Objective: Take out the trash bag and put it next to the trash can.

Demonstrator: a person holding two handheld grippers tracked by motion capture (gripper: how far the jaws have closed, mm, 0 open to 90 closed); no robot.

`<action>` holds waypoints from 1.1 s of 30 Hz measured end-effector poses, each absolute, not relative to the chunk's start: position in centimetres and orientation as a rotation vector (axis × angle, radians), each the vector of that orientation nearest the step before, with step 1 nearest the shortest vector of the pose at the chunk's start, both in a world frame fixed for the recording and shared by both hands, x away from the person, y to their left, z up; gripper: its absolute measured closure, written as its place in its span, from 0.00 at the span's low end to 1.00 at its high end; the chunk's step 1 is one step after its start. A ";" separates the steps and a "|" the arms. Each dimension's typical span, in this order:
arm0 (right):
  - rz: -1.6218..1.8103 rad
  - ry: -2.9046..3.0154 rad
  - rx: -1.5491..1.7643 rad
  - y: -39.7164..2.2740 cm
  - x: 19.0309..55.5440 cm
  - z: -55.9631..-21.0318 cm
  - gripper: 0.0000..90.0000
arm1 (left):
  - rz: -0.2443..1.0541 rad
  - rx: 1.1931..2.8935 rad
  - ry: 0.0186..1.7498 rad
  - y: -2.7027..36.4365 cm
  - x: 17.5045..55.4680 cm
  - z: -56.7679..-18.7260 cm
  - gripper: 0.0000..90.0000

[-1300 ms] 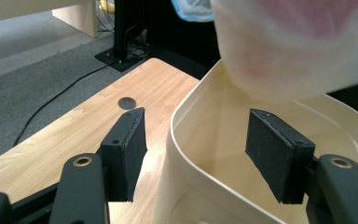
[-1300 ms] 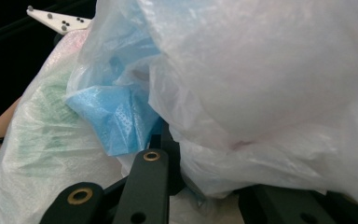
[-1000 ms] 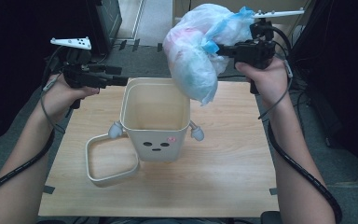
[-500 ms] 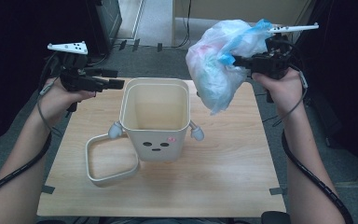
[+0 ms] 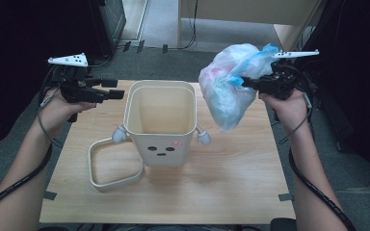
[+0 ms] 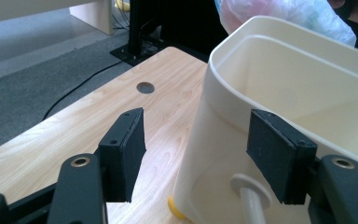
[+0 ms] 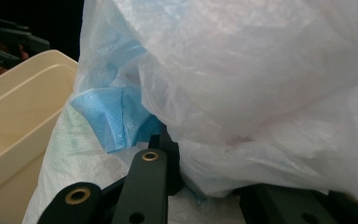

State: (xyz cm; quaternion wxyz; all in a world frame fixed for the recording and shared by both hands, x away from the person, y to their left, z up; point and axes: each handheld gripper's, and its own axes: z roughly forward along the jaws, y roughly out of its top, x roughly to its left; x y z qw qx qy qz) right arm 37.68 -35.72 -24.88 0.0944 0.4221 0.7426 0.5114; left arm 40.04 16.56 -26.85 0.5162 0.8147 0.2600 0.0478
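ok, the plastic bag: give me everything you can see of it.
The plastic bag is thin, crinkled, translucent white film with blue plastic bunched near its top and faint pink and green showing through. It looks full. It hangs in the air, pinched at the blue part by the right hand-held gripper, beside the bin, above the table.

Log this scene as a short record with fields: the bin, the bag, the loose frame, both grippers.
bin: cream plastic waste bin with a small face, upright at mid-table, open, looks empty
bag: filled translucent white plastic bag with blue inside, hanging right of the bin, above the table
frame: cream plastic ring frame flat on the wooden table, against the bin's left foot
left gripper: open, jaws astride the bin's rim
right gripper: shut on the bag
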 end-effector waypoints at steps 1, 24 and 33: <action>1.513 2.202 1.250 -35.7 37.7 -25.2 0.86 | 0.118 1.958 0.624 16.6 40.0 -27.0 0.40; 1.427 2.265 1.257 -34.2 37.7 -30.9 0.84 | 0.174 1.987 0.606 17.8 38.8 -32.0 0.39; 1.423 2.267 1.285 -34.1 37.7 -33.3 0.83 | 0.157 1.972 0.624 18.1 38.7 -33.6 0.39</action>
